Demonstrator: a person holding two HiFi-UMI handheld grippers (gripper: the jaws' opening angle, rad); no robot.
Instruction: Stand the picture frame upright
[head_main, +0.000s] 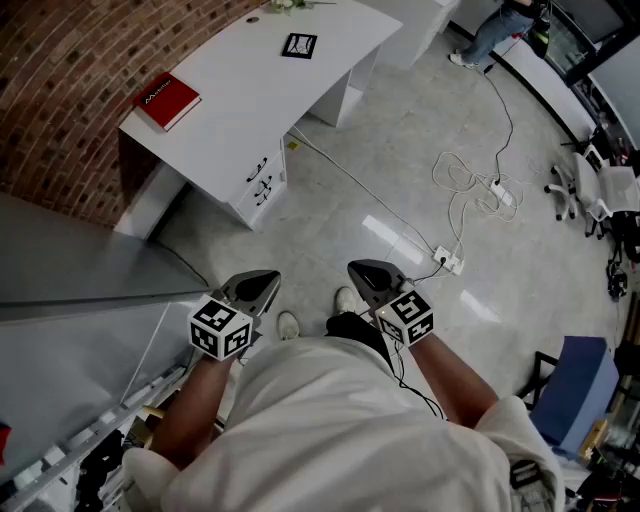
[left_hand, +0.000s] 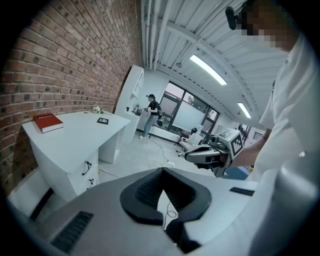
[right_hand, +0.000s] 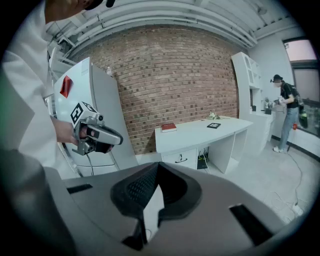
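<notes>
The picture frame (head_main: 299, 45) lay flat on the white worktop (head_main: 235, 95), well apart from the red book (head_main: 166, 100) at its other end. The left gripper (head_main: 265, 283) and right gripper (head_main: 362, 272) hung over the floor by the person's waist, all 2 pairs of fingers closed on nothing.

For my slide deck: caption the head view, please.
Left tool and right tool, both shut and empty, held short of the desk where the frame and a red book lie flat.
</notes>
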